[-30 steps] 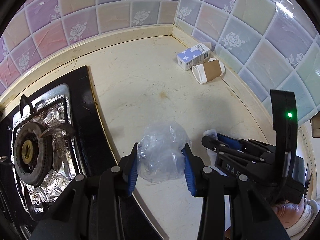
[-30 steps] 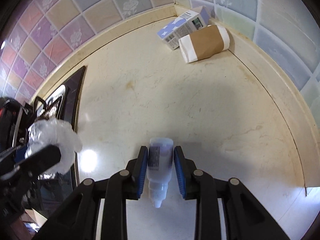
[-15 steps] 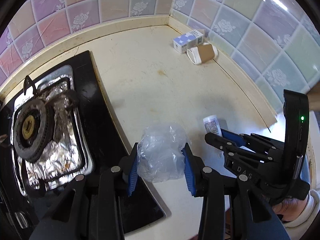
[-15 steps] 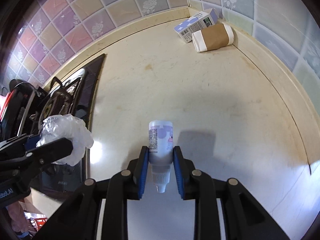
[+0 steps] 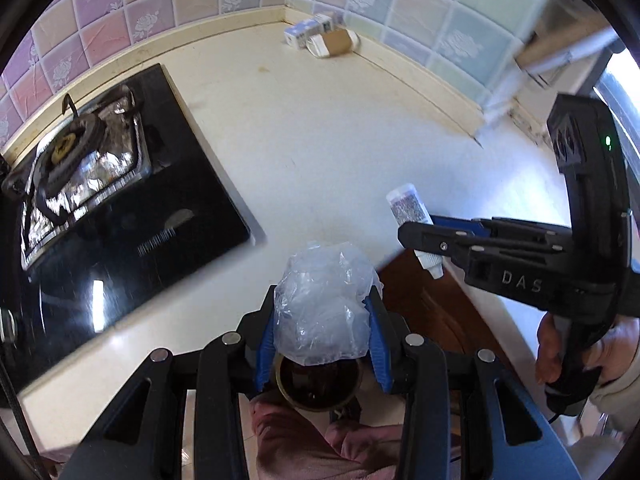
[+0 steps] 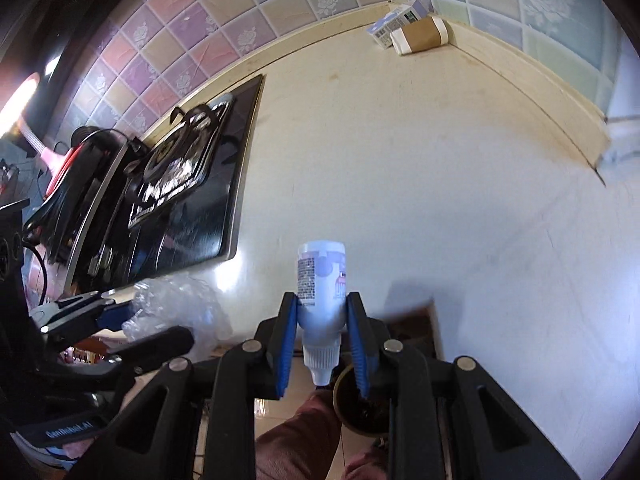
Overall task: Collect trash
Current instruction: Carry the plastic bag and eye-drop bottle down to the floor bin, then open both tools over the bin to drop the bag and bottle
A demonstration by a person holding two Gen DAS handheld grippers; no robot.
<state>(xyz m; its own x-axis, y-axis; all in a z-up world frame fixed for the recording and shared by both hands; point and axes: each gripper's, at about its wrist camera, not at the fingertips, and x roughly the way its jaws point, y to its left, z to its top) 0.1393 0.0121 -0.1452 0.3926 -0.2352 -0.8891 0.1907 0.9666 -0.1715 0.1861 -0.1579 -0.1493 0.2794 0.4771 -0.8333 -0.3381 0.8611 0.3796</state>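
My left gripper (image 5: 322, 320) is shut on a crumpled clear plastic bag (image 5: 322, 304), held past the counter's front edge above a round brown bin (image 5: 318, 386). My right gripper (image 6: 322, 322) is shut on a small white bottle (image 6: 322, 276), cap toward the camera, also at the counter's edge with the bin (image 6: 362, 402) just below. The right gripper with its bottle (image 5: 412, 216) shows at the right of the left wrist view; the bag (image 6: 176, 308) shows at the left of the right wrist view. A paper cup (image 5: 334, 42) and a small carton (image 5: 306, 32) lie in the far corner.
A black gas stove (image 5: 120, 184) with a foil-lined burner fills the counter's left side. Cream countertop (image 5: 340, 128) runs to tiled walls. A brown cabinet front (image 5: 432, 312) lies below the counter edge. The person's dark-red trousers (image 6: 304, 436) are below.
Both grippers have drawn back and up from the countertop, past its front edge, carrying the bag and the bottle. The bin and floor have come into view.
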